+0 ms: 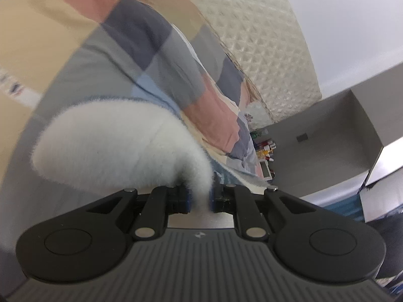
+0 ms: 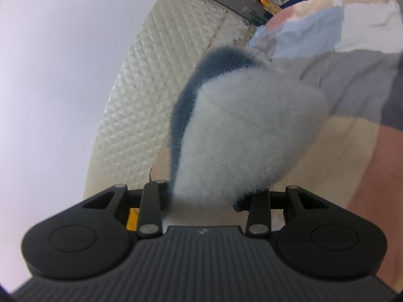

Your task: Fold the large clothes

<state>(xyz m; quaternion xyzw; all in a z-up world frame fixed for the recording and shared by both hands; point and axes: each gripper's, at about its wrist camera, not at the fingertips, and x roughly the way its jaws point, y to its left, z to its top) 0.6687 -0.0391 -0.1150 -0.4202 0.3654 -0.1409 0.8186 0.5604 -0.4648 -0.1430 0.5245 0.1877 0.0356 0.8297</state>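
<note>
While both tools grip: each one clamps a fold of the same fuzzy garment, and the pictures are blurred.
Left tool point(image 1: 200, 198): jaws nearly closed, blue pads pinching a thin neck of white fleece point(image 1: 113, 143) between them.
Right tool point(image 2: 204, 201): jaws partly apart, closed on a thicker bunch of the fleece point(image 2: 246, 136); its fingertips are hidden under the pile.
Garment in the left view: the white fleece fans out from the pads up and to the left, its long axis tilted that way, with a thin blue edge along its upper rim.
Garment in the right view: the pale bunch rises from the jaws up and to the right, a dark blue band point(image 2: 201, 80) running along its left edge in the same direction.
Bed cover point(image 1: 156, 58): a patchwork of grey, pink, cream and light blue squares lies behind the fleece in both views.
Quilted panel point(image 1: 264, 37): cream, diamond-stitched, standing along the far edge of the bed cover.
Small clutter point(image 1: 265, 151): coloured items by the grey wall, too small to name.
</note>
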